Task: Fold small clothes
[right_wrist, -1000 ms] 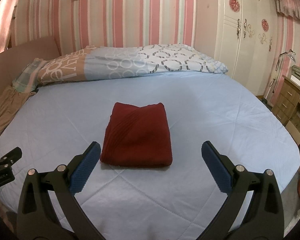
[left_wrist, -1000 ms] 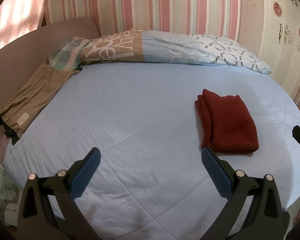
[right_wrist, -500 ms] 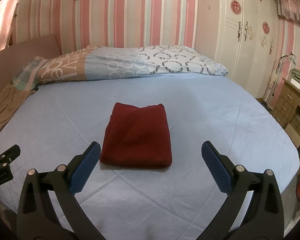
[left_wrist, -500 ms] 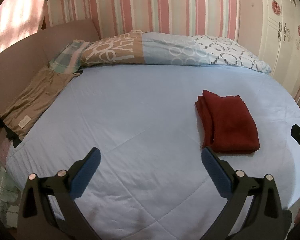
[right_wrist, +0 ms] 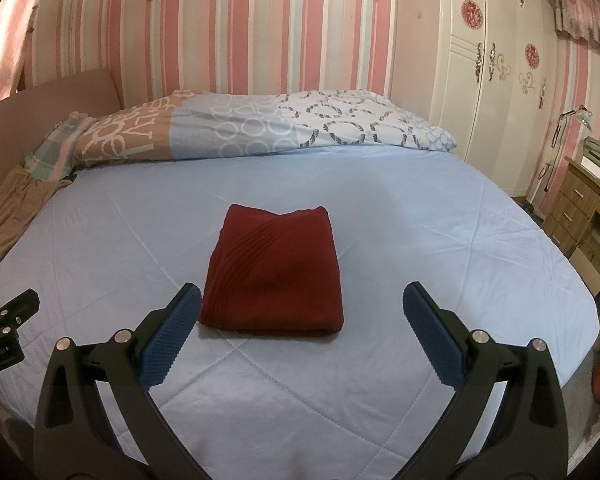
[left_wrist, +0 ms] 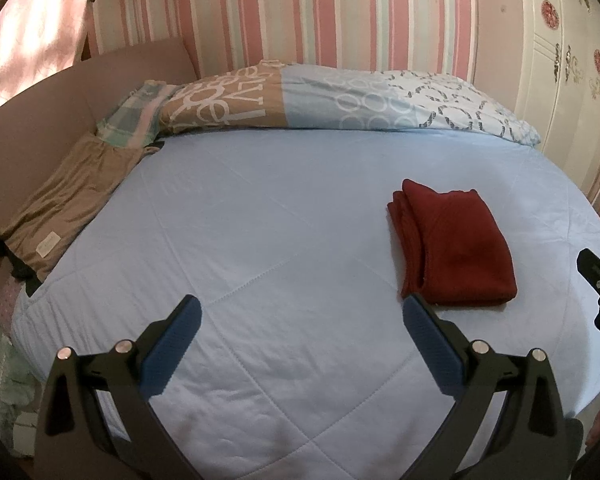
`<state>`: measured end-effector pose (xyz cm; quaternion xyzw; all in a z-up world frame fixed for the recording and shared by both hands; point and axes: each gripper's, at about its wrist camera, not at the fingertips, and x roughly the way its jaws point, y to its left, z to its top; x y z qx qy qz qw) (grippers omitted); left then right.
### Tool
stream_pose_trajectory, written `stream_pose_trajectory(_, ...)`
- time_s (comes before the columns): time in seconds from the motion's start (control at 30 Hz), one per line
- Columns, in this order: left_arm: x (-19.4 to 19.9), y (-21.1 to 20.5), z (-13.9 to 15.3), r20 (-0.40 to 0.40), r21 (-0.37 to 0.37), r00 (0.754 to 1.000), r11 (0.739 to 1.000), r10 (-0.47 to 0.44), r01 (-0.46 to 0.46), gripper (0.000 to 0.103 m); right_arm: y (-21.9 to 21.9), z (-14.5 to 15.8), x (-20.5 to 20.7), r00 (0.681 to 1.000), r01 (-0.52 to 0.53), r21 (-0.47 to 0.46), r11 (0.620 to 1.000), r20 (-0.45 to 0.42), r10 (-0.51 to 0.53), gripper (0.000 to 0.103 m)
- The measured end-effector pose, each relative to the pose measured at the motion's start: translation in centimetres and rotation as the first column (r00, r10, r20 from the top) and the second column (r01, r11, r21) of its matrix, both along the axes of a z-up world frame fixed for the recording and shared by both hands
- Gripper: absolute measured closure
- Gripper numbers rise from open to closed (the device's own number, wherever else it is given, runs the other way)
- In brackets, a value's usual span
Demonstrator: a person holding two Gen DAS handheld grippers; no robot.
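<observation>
folded red garment (right_wrist: 274, 270) lies on bed (right_wrist: 420, 216).

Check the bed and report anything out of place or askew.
The red garment lies neatly folded and flat on the blue bedspread. One thing stands out: a brown garment sprawls unfolded over the bed's left edge by the headboard.

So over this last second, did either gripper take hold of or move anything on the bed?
No. Both views shift only slightly, so the grippers drifted a little at most. The left gripper and right gripper stay open and empty above the blue bedspread. The folded red garment lies where it was, untouched, and the brown garment still sits at the bed's left edge.
</observation>
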<state>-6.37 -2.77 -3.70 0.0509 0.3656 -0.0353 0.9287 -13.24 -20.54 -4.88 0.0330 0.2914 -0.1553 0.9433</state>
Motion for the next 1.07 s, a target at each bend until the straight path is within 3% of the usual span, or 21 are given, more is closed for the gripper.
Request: stream_pose_trajectory(1.07,-0.75,-0.07,0.84,0.043,0.038,0.999,0.999,0.014,-0.016,0.002,-0.14,-0.43,-0.03,1.0,0.003,-0.009,1.0,0.006,-0.003,0.003)
